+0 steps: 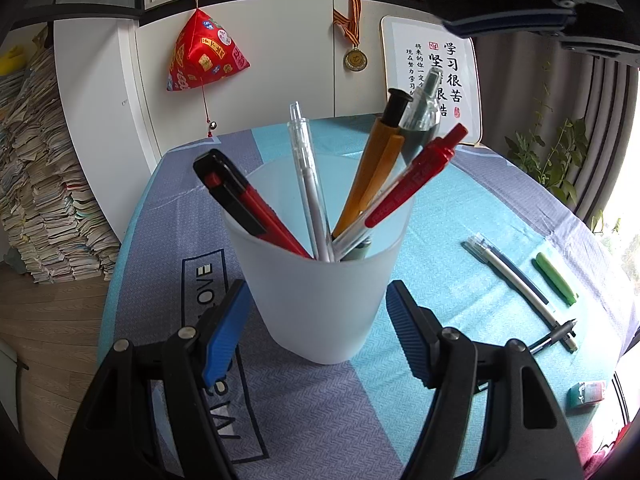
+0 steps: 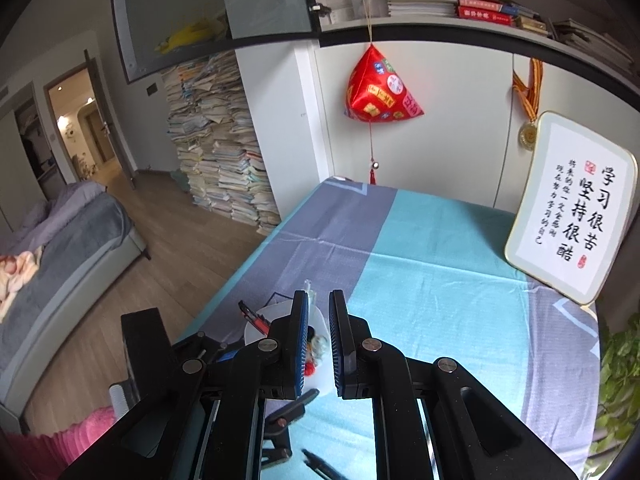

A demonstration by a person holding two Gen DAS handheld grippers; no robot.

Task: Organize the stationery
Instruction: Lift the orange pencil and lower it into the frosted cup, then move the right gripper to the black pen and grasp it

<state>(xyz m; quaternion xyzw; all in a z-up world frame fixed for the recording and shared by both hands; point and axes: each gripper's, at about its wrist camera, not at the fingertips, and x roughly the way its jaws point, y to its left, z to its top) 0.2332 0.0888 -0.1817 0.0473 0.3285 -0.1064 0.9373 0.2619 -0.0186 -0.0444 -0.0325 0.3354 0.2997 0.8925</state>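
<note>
The left gripper (image 1: 316, 316) had its jaws clamped on the frosted cup (image 1: 320, 280), probably steadying it as pens went in. The right gripper (image 2: 319, 340) hung above it, jaws nearly together, empty. A few loose pens (image 1: 520, 280) lay on the desk (image 1: 460, 220), under a teal-and-grey cloth, cabinets behind.

Left gripper (image 1: 318, 316) clamped on frosted cup (image 1: 320, 280).
Cup upright on tablecloth (image 1: 440, 224), holding pens and utility knife (image 1: 244, 204); loose pens (image 1: 520, 284) lie right.
</note>
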